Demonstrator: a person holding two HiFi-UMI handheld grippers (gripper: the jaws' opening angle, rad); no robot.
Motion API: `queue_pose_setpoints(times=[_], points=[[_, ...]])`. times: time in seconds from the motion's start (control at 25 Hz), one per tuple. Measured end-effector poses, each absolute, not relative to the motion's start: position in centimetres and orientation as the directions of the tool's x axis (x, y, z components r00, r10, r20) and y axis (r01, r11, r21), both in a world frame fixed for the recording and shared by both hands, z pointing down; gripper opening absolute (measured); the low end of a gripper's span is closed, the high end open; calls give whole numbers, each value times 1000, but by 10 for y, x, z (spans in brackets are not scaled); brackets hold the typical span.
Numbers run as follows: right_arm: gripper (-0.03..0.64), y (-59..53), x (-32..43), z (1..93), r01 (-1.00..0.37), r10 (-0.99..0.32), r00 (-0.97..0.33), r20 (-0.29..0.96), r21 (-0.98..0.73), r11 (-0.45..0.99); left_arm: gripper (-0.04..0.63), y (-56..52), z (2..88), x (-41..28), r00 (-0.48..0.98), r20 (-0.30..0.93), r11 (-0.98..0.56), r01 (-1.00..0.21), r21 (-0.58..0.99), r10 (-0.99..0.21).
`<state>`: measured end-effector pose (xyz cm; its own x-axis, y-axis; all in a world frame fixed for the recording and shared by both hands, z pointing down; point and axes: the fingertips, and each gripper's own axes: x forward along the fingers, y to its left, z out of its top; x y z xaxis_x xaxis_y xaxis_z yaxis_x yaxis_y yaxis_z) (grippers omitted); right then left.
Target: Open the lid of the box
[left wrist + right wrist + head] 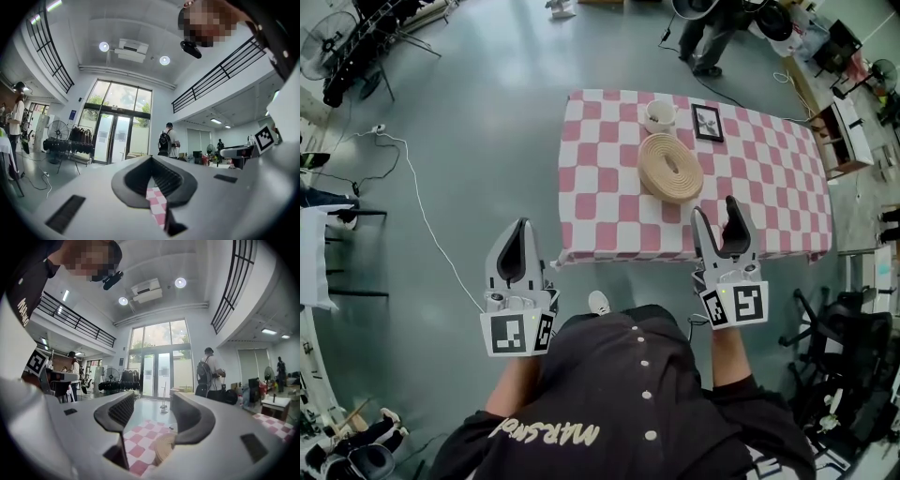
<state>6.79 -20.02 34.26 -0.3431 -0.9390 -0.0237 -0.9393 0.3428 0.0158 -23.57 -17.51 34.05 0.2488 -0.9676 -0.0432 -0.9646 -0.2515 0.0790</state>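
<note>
The left gripper (pixel 522 231) is held off the near left corner of the bench (pixel 773 192), its fingers closed together on nothing. The right gripper (pixel 717 219) is held over the near edge, its fingers moderately apart and empty. The box (pixel 670 167) is round, low and woven in pale coils, with its lid seated. It is found mid-bench on the pink-checked cloth. A white cup (pixel 657 114) is noted just beyond; its contents cannot be made out.

One woven box (pixel 669 167), one cup (pixel 658 114), one framed picture (pixel 708 122) — all on one table (pixel 605 202) (checked cloth).
</note>
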Motion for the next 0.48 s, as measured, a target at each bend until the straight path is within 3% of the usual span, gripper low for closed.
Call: queue_pose_setpoints(times=[0.48], points=[[253, -206, 83, 370, -940, -938, -342, 51, -2, 342, 8, -198, 357, -212, 307, -8, -307, -949, 77, -952]])
